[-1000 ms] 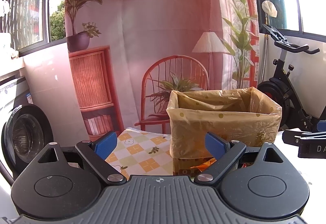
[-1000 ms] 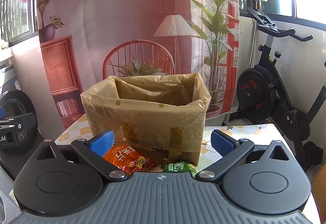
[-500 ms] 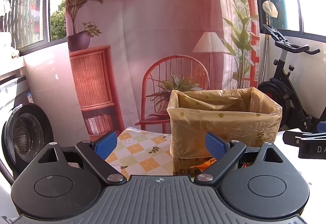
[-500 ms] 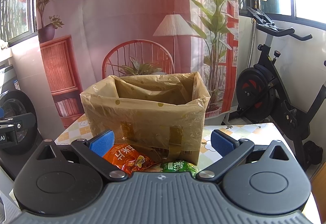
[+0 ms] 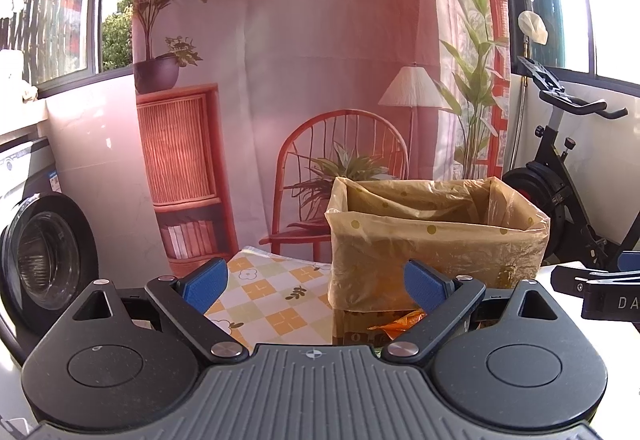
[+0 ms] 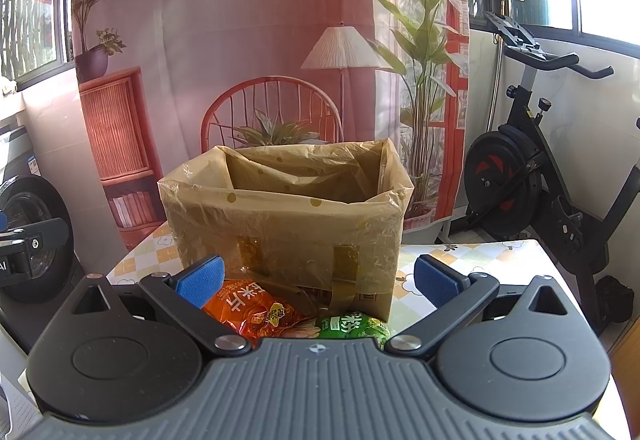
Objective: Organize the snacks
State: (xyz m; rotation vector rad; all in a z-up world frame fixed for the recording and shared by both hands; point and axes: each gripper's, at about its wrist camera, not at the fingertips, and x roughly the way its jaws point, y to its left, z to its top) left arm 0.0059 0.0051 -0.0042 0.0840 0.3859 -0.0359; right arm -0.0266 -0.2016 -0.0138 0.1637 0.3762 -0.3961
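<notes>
A cardboard box lined with a yellowish dotted plastic bag point(image 6: 286, 212) stands open on the checked tablecloth point(image 6: 472, 260). In front of it lie an orange snack packet point(image 6: 252, 304) and a green snack packet point(image 6: 352, 326). My right gripper point(image 6: 318, 280) hovers open just above and in front of these packets, holding nothing. In the left wrist view the same box point(image 5: 432, 244) is ahead to the right, with a sliver of the orange packet point(image 5: 400, 320) below it. My left gripper point(image 5: 314, 284) is open and empty, to the left of the box.
The tablecloth point(image 5: 264, 292) ends at the far edge behind the box. An exercise bike point(image 6: 536, 176) stands at the right, a washing machine point(image 5: 44, 252) at the left. A printed backdrop hangs behind the table. Each gripper shows at the edge of the other's view.
</notes>
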